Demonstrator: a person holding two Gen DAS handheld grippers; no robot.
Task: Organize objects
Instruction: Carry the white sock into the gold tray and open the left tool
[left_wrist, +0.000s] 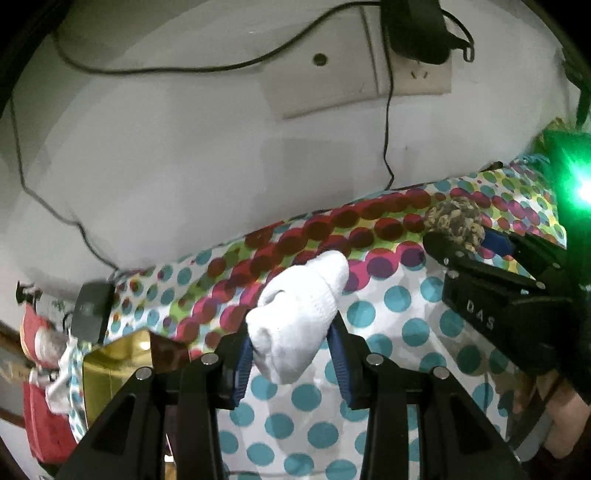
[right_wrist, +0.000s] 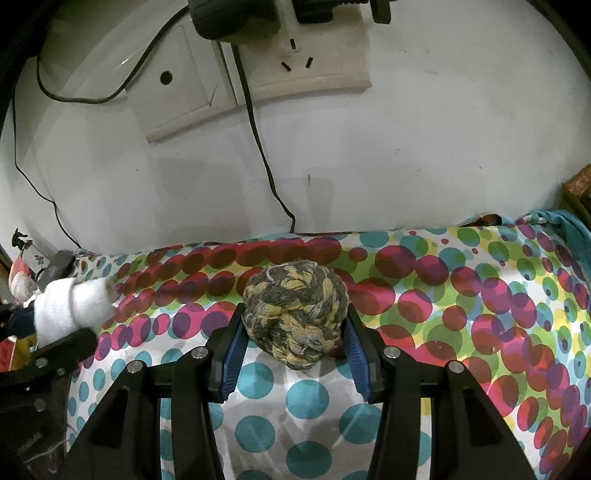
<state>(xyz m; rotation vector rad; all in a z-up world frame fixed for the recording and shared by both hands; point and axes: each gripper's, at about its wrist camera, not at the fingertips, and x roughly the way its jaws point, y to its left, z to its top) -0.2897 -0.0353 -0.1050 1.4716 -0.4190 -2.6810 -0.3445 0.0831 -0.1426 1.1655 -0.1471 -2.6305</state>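
Right tool (left_wrist: 480, 240) body reads "DAS" — nothing else legible.

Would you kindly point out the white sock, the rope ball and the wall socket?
White sock (left_wrist: 299, 317): left wrist view, middle of the bundle.
Rope ball (right_wrist: 295, 314): right wrist view, centre of the knot.
Wall socket (right_wrist: 295, 62): right wrist view, faceplate by the slots.
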